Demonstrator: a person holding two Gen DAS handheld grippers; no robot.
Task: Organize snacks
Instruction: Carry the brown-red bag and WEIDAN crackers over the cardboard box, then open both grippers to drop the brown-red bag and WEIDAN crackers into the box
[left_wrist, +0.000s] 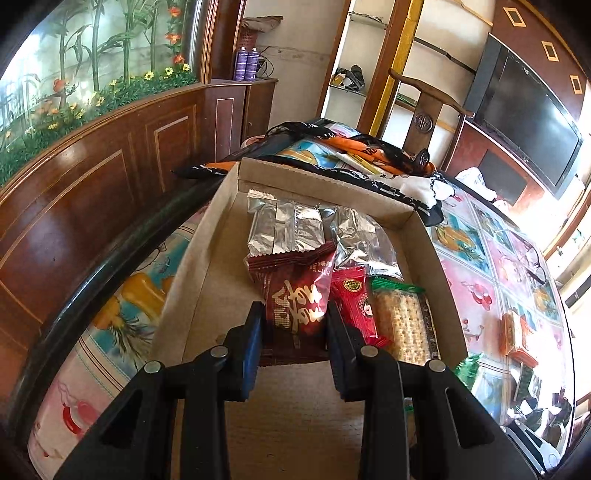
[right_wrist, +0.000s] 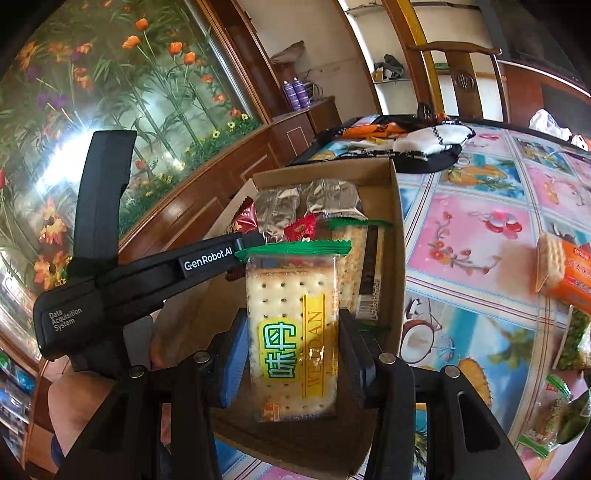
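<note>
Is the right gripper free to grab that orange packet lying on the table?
Probably not yet: the right gripper is shut on a cracker pack over the box. The orange packet lies uncovered on the table, off to its right.

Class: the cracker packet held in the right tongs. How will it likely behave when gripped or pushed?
The cracker packet probably stays stiff, since flat square crackers fill it. It is likely fragile: the right tongs squeeze its edges, so hard pressure may crack them. Its glossy clear wrapper looks slippery and could slide.
</note>
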